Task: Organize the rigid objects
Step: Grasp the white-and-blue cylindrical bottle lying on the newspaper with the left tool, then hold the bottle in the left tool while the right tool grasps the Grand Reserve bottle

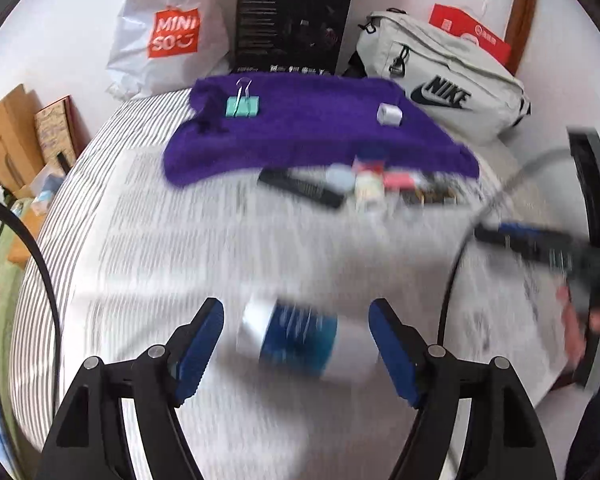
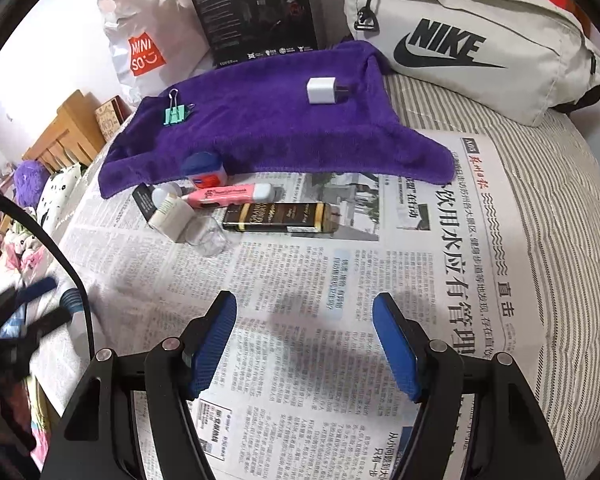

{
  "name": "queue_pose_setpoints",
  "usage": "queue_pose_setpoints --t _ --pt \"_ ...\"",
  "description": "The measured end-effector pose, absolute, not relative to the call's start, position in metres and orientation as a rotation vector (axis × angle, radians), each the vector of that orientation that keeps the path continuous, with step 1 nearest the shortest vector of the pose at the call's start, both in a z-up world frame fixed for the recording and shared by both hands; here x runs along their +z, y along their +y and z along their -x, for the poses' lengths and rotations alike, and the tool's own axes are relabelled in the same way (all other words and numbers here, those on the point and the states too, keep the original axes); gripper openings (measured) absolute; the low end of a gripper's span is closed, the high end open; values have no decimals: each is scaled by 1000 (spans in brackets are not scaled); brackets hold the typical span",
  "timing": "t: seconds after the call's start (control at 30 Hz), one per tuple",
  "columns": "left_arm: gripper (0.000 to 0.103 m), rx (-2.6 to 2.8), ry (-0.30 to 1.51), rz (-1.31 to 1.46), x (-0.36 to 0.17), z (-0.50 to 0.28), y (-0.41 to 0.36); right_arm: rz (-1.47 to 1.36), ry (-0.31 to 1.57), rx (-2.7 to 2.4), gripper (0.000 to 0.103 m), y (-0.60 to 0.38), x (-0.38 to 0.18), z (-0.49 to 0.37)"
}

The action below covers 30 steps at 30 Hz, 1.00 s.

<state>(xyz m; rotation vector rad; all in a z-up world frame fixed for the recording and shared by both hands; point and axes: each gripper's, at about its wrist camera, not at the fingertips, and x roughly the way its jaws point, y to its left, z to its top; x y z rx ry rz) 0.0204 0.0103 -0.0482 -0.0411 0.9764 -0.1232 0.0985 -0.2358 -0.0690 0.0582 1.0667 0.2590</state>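
A purple towel (image 2: 268, 136) lies on newspaper (image 2: 340, 300) on a striped bed. On the towel sit a green binder clip (image 2: 175, 114) and a white charger cube (image 2: 323, 90). Near its front edge lie a blue-lidded jar (image 2: 203, 168), a pink tube (image 2: 232, 195), a dark gold-banded box (image 2: 280, 216), a small white bottle (image 2: 170, 214) and a clear cup (image 2: 208, 234). My left gripper (image 1: 296, 340) is open around a blurred blue-and-white bottle (image 1: 292, 336) lying on the paper. My right gripper (image 2: 304, 340) is open and empty above the newspaper.
A white Nike bag (image 2: 472, 40) lies at the back right. A black product box (image 2: 256, 12) and a Miniso bag (image 2: 144, 40) stand behind the towel. The left wrist view is motion-blurred; the other gripper (image 1: 540, 240) shows at its right.
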Motion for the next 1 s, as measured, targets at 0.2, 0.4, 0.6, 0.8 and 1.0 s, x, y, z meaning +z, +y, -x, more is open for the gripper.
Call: queue_pose_setpoints --t 0.2,0.4,0.6,0.8,1.0 --pt "77 -153 1017 72 -71 -9 14 -69 1075 252 70 -237 -74 -103" --pt "77 -172 972 4 -70 -17 3 -51 1081 257 70 -233 -76 -103" --pt "79 -228 907 -142 -70 -25 -4 -50 1083 254 70 -236 -78 -103" --pt "82 -248 928 -124 -73 -41 0 -47 1081 255 72 -237 -80 -103" --pt "82 -167 955 -108 -81 -64 2 -42 1079 256 74 -236 -80 -105"
